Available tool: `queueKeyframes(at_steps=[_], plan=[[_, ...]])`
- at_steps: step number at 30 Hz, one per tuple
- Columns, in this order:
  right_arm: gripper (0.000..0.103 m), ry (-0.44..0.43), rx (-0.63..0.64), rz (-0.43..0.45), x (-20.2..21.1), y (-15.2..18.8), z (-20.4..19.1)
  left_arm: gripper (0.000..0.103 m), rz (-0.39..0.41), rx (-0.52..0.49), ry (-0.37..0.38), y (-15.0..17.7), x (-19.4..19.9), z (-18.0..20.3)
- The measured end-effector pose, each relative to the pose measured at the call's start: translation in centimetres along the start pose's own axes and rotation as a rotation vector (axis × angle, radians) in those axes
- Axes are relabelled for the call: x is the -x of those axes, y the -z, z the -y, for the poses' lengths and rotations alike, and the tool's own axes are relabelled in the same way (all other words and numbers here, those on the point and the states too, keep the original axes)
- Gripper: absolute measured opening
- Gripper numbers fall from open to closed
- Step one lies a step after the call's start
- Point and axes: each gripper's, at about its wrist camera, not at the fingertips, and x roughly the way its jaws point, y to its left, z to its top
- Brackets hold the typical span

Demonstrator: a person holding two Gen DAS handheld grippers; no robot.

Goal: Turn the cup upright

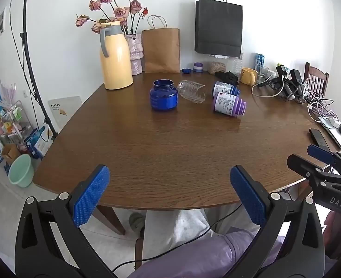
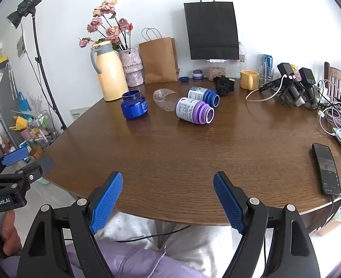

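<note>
A clear ribbed plastic cup (image 1: 192,91) (image 2: 166,99) lies on its side on the brown table (image 1: 170,153) (image 2: 182,157). A dark blue jar (image 1: 163,94) (image 2: 134,104) stands upright to its left. A purple bottle (image 1: 229,103) (image 2: 194,110) and a blue bottle (image 1: 226,89) (image 2: 203,96) lie on their sides to its right. My left gripper (image 1: 170,193) is open and empty at the table's near edge. My right gripper (image 2: 168,198) is open and empty at the near edge too, and shows in the left wrist view (image 1: 309,157).
A yellow thermos (image 1: 114,55), a flower vase (image 1: 136,53), a brown bag (image 1: 161,50) and a black bag (image 1: 218,30) stand at the back. A yellow mug (image 2: 249,79), chargers and cables (image 2: 295,88) fill the right side. A phone (image 2: 326,169) lies at the right edge.
</note>
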Motion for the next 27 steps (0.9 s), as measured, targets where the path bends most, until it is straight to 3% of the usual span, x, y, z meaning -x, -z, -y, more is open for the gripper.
queueKeyframes(at_steps=[27], plan=[[0.084,-0.016,-0.006,0.011,0.7,0.4,-0.4,0.103,-0.013,0.0,-0.003,0.7,-0.4,0.7]])
